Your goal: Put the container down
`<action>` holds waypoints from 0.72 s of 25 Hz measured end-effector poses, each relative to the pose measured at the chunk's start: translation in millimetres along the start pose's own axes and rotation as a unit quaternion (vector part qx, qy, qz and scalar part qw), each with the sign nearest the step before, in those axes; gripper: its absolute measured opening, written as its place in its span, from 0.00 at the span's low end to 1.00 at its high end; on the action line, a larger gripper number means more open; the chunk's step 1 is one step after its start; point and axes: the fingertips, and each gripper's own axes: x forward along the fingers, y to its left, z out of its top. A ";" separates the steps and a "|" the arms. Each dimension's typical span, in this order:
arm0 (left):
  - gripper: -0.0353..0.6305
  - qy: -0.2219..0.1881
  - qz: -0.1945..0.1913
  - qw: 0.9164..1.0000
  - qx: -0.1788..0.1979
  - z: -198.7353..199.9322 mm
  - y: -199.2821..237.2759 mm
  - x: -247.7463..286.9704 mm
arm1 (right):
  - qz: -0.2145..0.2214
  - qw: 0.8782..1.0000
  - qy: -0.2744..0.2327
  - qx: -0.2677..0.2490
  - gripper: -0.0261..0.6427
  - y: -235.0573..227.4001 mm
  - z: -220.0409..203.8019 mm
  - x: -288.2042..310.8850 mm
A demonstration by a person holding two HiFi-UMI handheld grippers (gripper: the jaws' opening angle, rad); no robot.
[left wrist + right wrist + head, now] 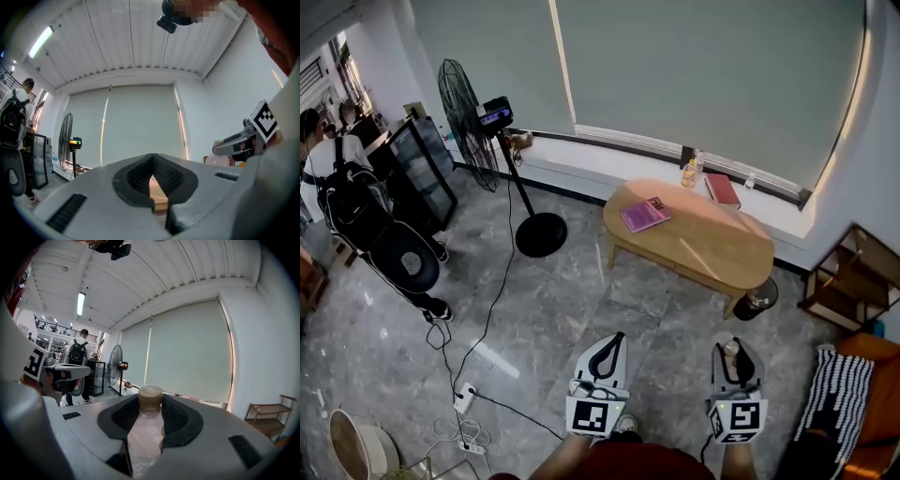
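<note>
Container [145, 432] clamped in right gripper [150, 401], left gripper [152, 164] closed, empty; oval table [712, 246] ahead, fan [467, 112] farther left.

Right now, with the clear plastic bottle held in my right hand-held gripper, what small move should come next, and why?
Probably step forward toward the oval light-wood table. The right hand-held gripper is clamped on the clear plastic bottle with a tan cap, and the table stands well ahead across the grey floor.

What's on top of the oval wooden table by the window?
A purple book and a red book lie on the table. A yellowish bottle stands at its far edge, on table or sill, unclear. Anything beneath the books is covered.
</note>
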 end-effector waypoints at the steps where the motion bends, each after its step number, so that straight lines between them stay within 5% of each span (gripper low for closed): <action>1: 0.06 -0.001 0.000 1.000 -0.001 -0.9 5.5 3.4 | 0.001 1.000 -0.001 -0.001 0.25 2.6 1.6 5.9; 9: 0.06 -0.002 0.002 1.000 -0.006 -8.2 33.1 30.1 | 0.001 1.000 -0.003 -0.002 0.25 7.2 5.9 41.4; 18: 0.06 0.014 -0.005 1.000 -0.011 -29.5 31.5 105.7 | 0.007 1.000 0.002 0.009 0.25 -39.1 -4.8 101.4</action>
